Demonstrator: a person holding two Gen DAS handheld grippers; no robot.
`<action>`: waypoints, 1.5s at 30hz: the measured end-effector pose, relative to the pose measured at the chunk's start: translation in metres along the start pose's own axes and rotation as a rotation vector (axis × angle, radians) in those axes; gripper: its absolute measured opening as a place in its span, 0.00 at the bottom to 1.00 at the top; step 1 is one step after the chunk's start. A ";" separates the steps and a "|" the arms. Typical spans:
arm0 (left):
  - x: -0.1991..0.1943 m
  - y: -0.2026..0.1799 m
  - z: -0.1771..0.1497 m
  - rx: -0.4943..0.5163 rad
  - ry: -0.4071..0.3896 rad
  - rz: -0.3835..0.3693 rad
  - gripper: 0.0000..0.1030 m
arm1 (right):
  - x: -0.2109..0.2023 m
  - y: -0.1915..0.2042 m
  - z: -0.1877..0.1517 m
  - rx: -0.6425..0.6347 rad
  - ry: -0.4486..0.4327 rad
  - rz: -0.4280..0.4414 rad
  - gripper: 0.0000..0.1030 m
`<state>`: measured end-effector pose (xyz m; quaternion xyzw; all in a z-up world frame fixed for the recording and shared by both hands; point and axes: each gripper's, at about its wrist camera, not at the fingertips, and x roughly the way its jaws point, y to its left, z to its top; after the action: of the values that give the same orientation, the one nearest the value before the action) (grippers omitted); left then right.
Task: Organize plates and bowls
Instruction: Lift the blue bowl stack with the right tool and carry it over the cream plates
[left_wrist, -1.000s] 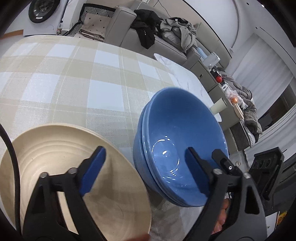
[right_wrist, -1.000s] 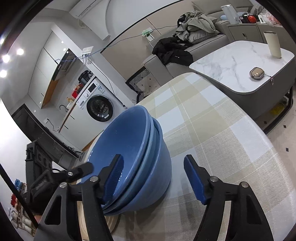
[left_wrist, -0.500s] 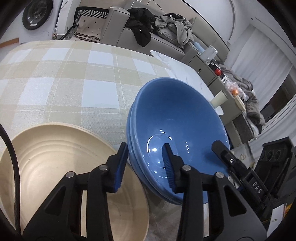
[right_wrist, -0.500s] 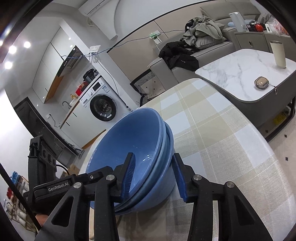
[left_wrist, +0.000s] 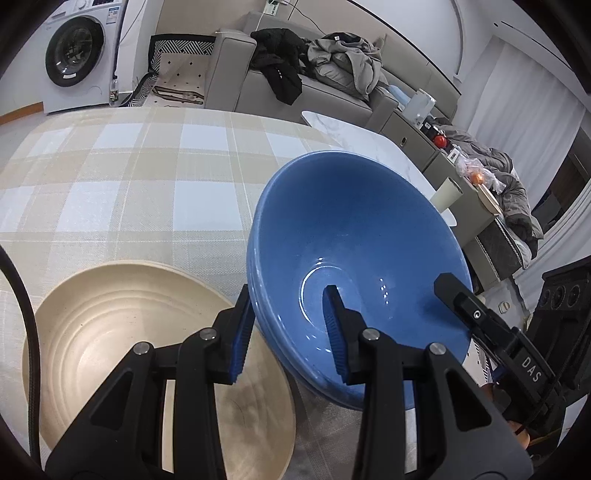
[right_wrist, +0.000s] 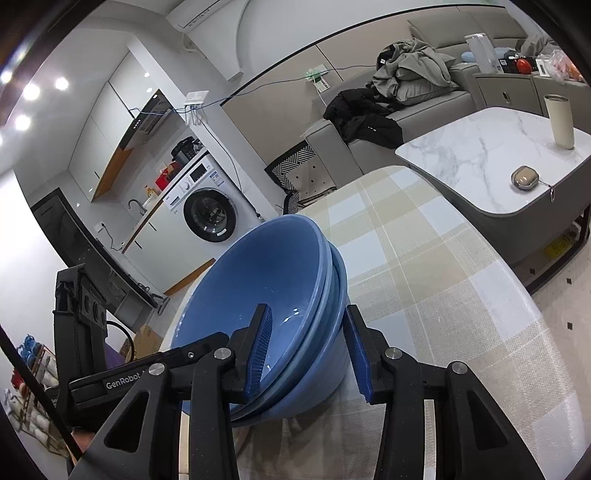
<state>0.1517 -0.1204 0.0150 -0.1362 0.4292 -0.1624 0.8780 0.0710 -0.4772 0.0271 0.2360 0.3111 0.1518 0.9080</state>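
Your left gripper (left_wrist: 286, 332) pinches one side of the blue bowls (left_wrist: 354, 266), your right gripper (right_wrist: 308, 350) pinches the other side, bowls nested and tipped above the checked cloth (left_wrist: 147, 177), only your left view shows the empty cream plate (left_wrist: 110, 332) beside them.

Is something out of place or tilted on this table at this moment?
Yes. The blue bowls are tilted, not flat on the checked cloth, with the near side raised. The left gripper and right gripper each clamp the stack's rim from opposite sides. The beige plate lies flat. Nothing spilled or broken.
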 end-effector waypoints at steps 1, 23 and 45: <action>-0.003 -0.001 0.000 0.002 -0.004 0.002 0.33 | -0.002 0.002 0.001 -0.007 -0.005 0.001 0.40; -0.111 -0.005 -0.012 0.027 -0.147 0.064 0.33 | -0.033 0.059 0.005 -0.094 -0.029 0.098 0.40; -0.187 0.051 -0.044 -0.030 -0.223 0.176 0.33 | -0.013 0.117 -0.030 -0.166 0.047 0.219 0.40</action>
<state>0.0175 -0.0032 0.1020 -0.1282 0.3418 -0.0622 0.9289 0.0275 -0.3741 0.0740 0.1892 0.2911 0.2808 0.8948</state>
